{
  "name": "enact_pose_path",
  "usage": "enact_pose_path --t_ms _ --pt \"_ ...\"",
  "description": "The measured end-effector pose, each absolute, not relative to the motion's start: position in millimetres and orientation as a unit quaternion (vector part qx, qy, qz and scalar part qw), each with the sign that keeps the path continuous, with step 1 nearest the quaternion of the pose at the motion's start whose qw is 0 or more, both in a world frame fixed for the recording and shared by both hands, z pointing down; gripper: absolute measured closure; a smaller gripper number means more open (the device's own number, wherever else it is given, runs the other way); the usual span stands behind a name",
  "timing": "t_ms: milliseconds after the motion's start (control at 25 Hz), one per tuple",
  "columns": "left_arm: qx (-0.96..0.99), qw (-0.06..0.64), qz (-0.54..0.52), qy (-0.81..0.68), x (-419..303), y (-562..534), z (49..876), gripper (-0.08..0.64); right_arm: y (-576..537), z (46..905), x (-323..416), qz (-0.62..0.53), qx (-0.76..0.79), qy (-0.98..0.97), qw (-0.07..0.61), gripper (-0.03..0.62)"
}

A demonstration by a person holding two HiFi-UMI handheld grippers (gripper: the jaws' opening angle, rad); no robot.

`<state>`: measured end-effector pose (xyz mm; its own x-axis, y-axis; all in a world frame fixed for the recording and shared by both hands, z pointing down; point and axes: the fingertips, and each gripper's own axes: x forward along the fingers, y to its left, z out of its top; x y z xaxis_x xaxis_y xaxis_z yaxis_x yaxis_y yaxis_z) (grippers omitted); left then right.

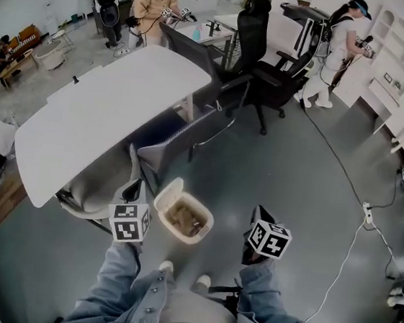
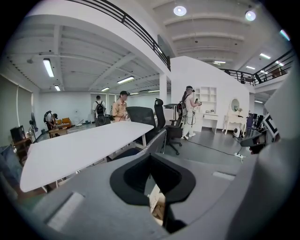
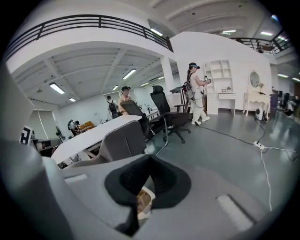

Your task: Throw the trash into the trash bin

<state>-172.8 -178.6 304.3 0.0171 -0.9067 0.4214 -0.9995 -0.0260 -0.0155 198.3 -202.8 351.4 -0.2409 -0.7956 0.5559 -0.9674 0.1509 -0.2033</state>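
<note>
In the head view, the trash bin (image 1: 165, 198) stood on the grey floor (image 1: 308, 184), open at the top, with brown trash (image 1: 188, 219) lying inside it. The left gripper (image 1: 135, 199) hung just left of the bin and the right gripper (image 1: 258, 225) hung to the bin's right, a little farther off. A grey chair (image 1: 183, 137) stood just beyond the bin, pushed up to a white table (image 1: 98, 116).

In the left gripper view, the left gripper's (image 2: 151, 157) fingers (image 2: 131, 180) were pressed together with nothing pinched between them. In the opening below them showed the bin's pale rim (image 2: 153, 197) and the brown trash (image 2: 159, 213) in it.

In the right gripper view, the right gripper's (image 3: 149, 159) fingers (image 3: 164, 183) also met, holding nothing. The bin (image 3: 149, 193) and its brown trash (image 3: 142, 199) showed under them, and the grey chair (image 3: 119, 140) rose beyond the bin.
</note>
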Motion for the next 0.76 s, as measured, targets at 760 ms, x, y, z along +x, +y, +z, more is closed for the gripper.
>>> enact_pose_path --t_ms 760 --pt "0.709 0.14 0.153 -0.674 -177 -173 293 0.551 -191 345 182 0.266 0.592 -0.742 0.17 0.589"
